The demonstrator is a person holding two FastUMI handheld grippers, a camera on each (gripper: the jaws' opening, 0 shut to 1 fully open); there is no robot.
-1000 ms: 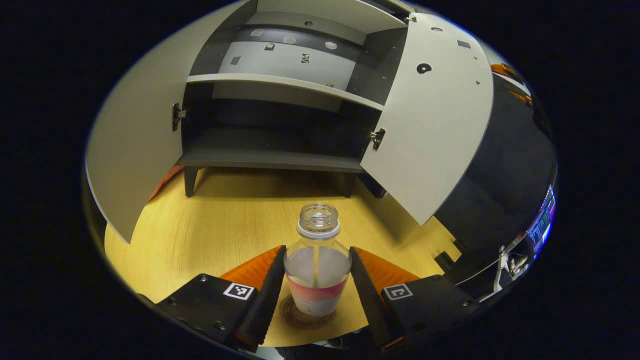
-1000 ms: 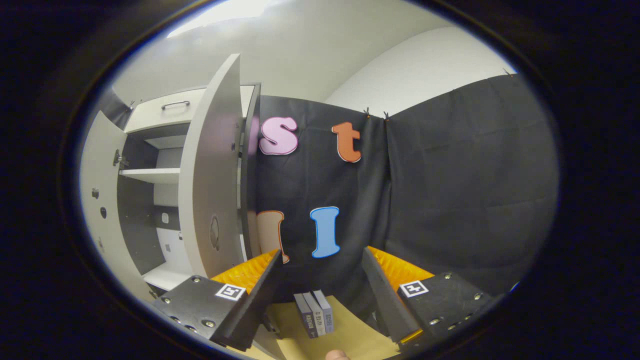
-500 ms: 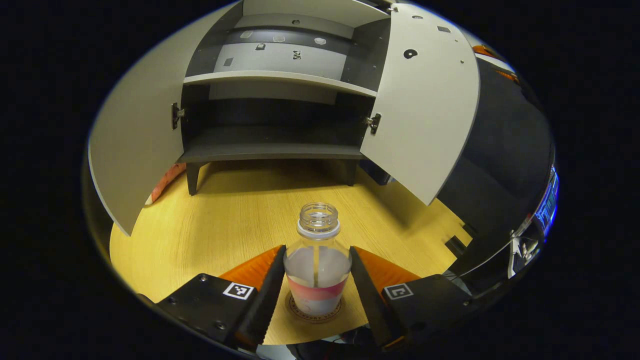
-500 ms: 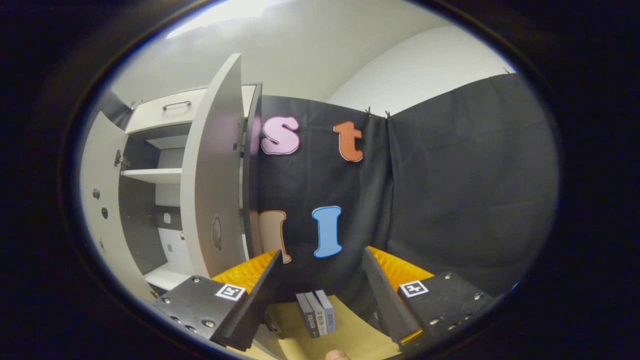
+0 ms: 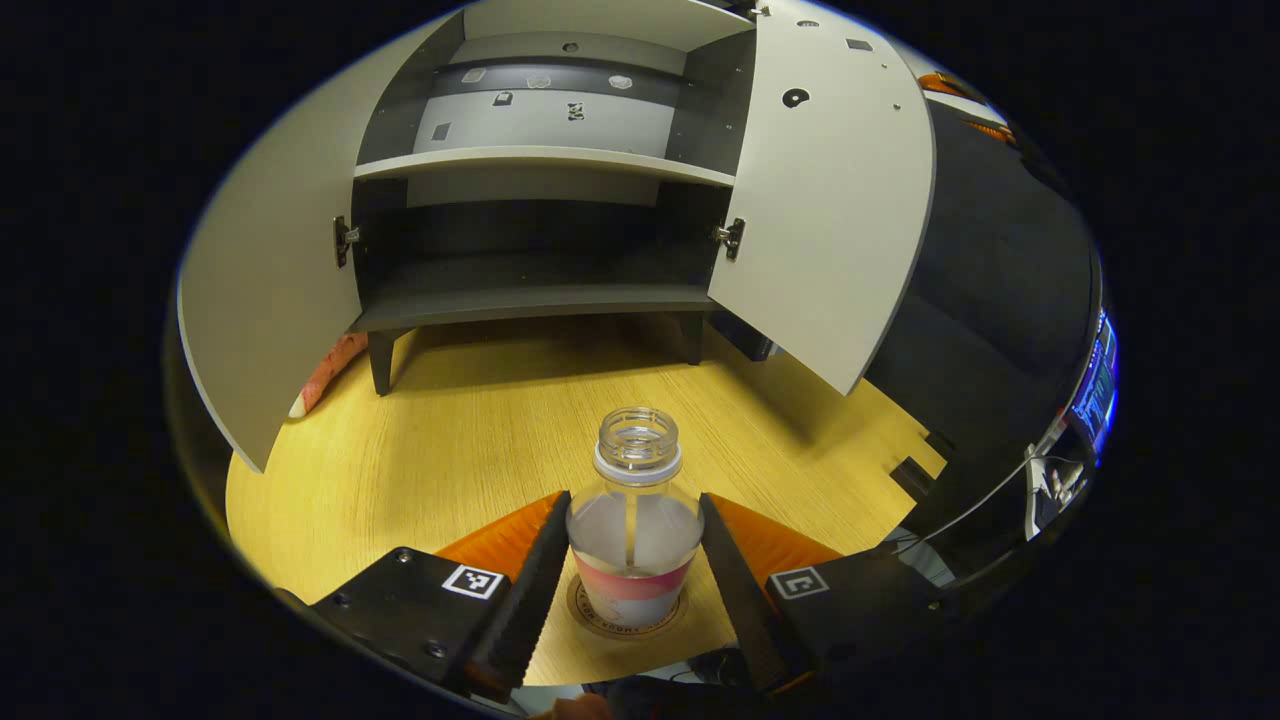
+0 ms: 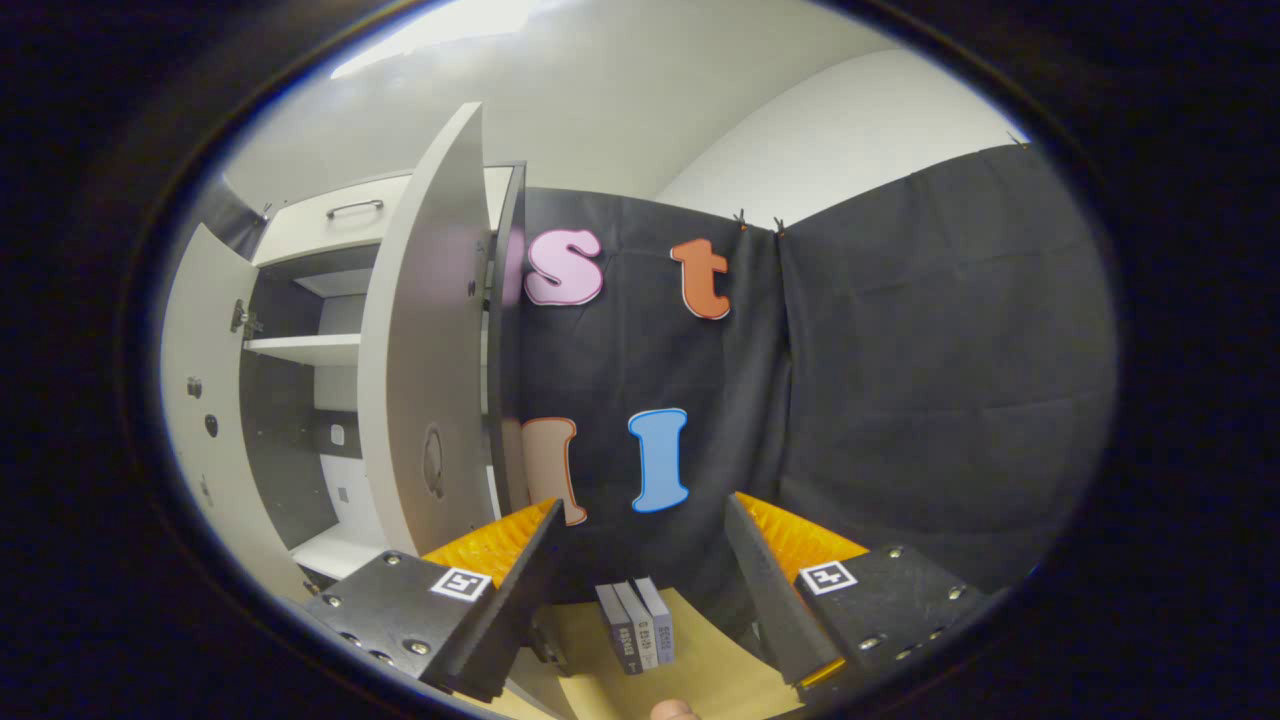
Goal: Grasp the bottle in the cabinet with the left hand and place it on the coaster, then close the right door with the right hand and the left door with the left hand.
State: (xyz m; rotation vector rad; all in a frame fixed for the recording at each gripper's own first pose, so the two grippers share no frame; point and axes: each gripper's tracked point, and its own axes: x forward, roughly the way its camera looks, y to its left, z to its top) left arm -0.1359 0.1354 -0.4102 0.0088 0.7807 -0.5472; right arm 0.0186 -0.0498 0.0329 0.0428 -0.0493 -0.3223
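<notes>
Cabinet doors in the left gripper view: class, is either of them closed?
No: the left door and the right door both swing outward, leaving the cabinet shelves exposed.

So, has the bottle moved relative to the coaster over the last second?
Yes. The bottle, between the left gripper fingers, has come forward and down over the coaster, which was mostly hidden earlier.

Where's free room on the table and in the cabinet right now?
Bare table lies between the cabinet legs and the bottle. Both shelves, the lower and the upper, look empty. Crowded: around the coaster, with the left gripper jaws flanking the bottle, and the open right door overhanging the table's right side.
</notes>
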